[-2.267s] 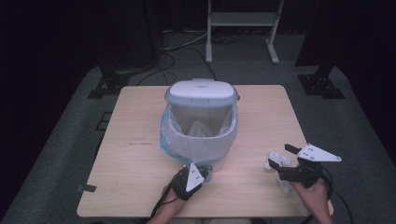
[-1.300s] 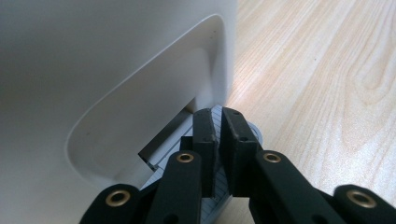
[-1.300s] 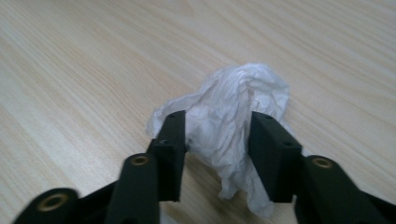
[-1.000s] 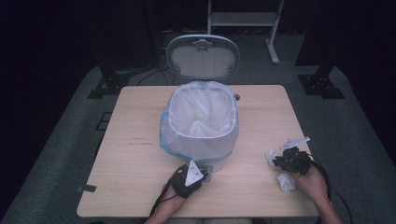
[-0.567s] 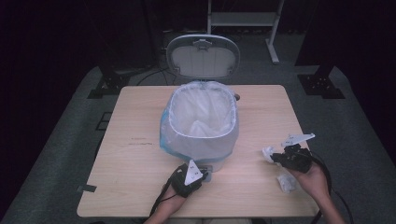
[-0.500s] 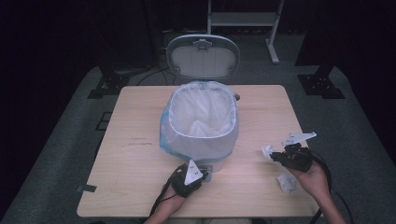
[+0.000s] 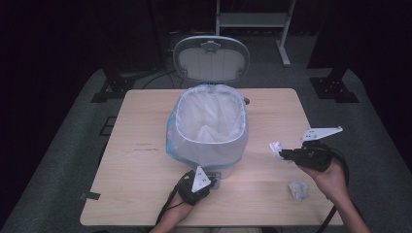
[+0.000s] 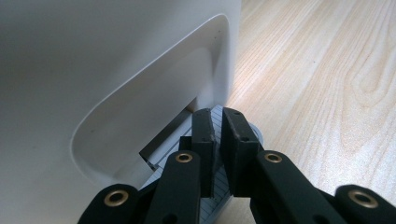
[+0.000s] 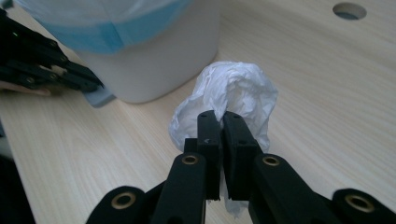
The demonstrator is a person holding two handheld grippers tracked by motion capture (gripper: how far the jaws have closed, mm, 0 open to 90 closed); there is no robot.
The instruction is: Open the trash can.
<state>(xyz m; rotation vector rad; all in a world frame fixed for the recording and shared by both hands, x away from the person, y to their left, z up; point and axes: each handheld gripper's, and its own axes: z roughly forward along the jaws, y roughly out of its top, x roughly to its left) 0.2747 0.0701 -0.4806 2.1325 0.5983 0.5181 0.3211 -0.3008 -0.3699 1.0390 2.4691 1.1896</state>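
High view: right gripper (image 7: pixel 283 153) raised over the wooden table (image 7: pixel 141 160), pinching a crumpled tissue (image 7: pixel 275 148) just right of the pedal bin (image 7: pixel 210 131). Lid (image 7: pixel 211 58) tipped up behind, white liner inside with crumpled white at the bottom. Second paper wad (image 7: pixel 298 190) lying by the right hand. Left gripper (image 7: pixel 210 179) down at the bin's foot.

Left gripper view: jaws pressed almost together, resting on the grey pedal (image 8: pixel 219 161) under the white bin wall.

Right gripper view: jaws clamped on the tissue, bin base just beyond, nothing between.
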